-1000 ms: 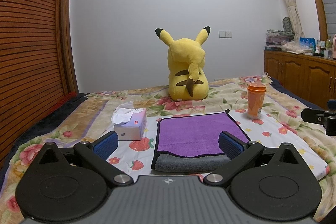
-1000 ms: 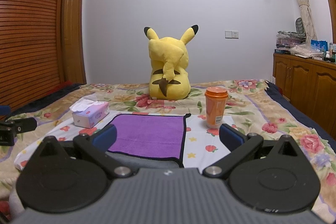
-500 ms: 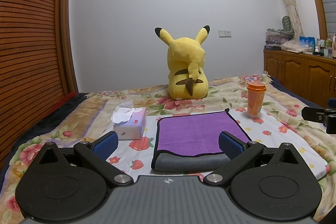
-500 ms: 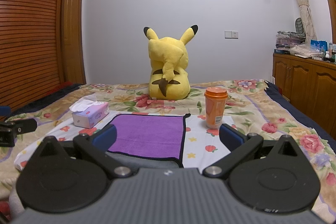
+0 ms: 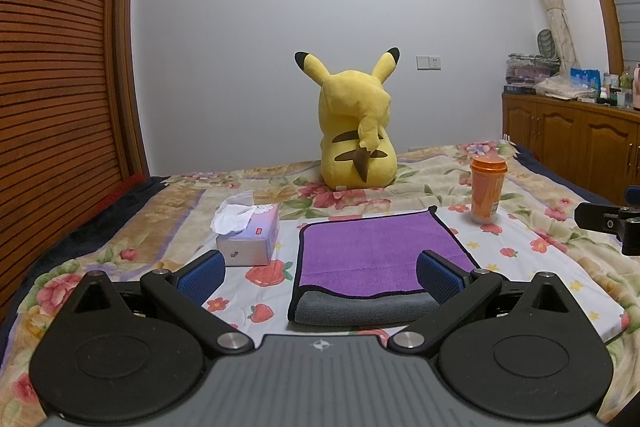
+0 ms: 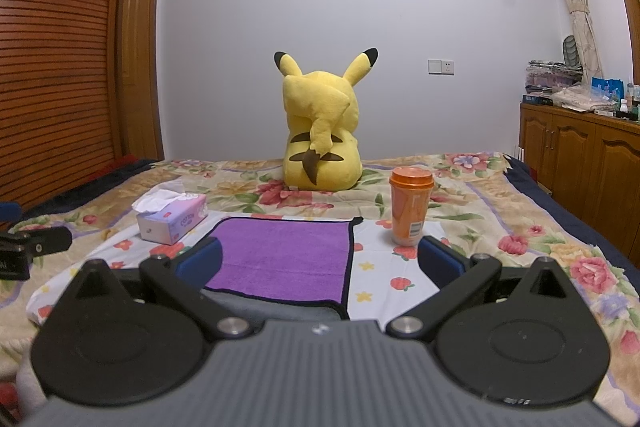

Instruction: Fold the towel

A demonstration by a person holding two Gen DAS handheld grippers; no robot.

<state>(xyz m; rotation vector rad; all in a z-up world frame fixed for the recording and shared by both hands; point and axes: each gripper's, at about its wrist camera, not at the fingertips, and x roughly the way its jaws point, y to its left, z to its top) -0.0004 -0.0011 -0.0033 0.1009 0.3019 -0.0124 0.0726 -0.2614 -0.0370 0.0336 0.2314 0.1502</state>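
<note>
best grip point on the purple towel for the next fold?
Probably the two near corners of the towel, one per gripper, coming in low from the near side. It lies flat, with its grey near edge rolled up slightly, giving open fingers an edge to slide under. Left gripper and right gripper both face it.

- Left wrist view sits low at the bed's [image 5: 420, 163] near edge, facing the far wall.
- Right wrist view sits alongside, facing likewise; both share the towel [image 5: 376, 251] [image 6: 280, 255].

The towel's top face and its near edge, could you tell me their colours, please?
The towel is purple on top, grey along the near edge, black-trimmed; clearest in the left wrist view.
</note>
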